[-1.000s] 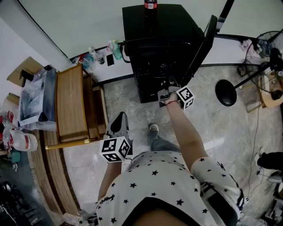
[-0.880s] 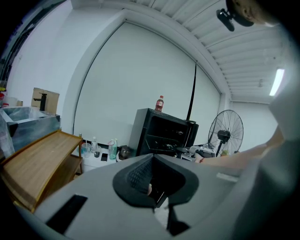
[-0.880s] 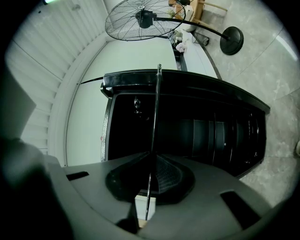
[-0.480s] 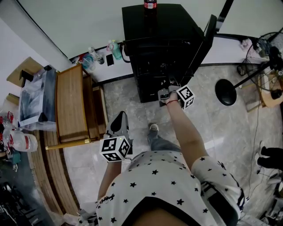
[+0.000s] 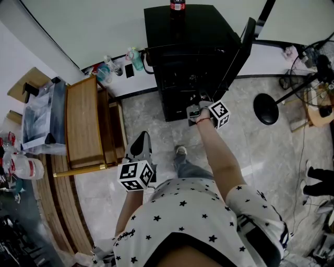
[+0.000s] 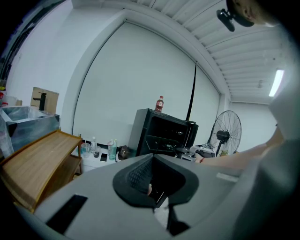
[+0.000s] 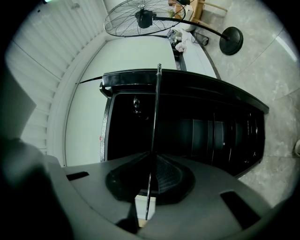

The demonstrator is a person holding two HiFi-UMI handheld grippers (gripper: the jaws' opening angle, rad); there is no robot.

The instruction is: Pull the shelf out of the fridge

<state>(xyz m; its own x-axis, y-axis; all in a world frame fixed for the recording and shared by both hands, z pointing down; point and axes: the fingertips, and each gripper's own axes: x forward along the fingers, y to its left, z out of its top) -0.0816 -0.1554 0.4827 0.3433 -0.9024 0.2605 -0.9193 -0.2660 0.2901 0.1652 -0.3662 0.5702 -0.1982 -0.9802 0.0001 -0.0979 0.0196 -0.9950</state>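
The black fridge (image 5: 193, 52) stands against the wall with its door (image 5: 239, 55) swung open to the right. At the fridge's opening, my right gripper (image 5: 200, 107) is shut on the front edge of the thin shelf (image 7: 155, 122). In the right gripper view that shelf shows edge-on as a dark line running from between the jaws (image 7: 149, 187) into the dark interior. My left gripper (image 5: 140, 145) hangs low beside the person's leg, away from the fridge. Its jaws (image 6: 152, 180) are shut with nothing in them.
A cola bottle (image 5: 177, 6) stands on top of the fridge. A wooden rack (image 5: 83, 125) stands to the left, with small bottles (image 5: 136, 60) by the wall. A floor fan's round base (image 5: 267, 109) and cables lie at the right. The person's foot (image 5: 180, 152) is on the tiled floor in front of the fridge.
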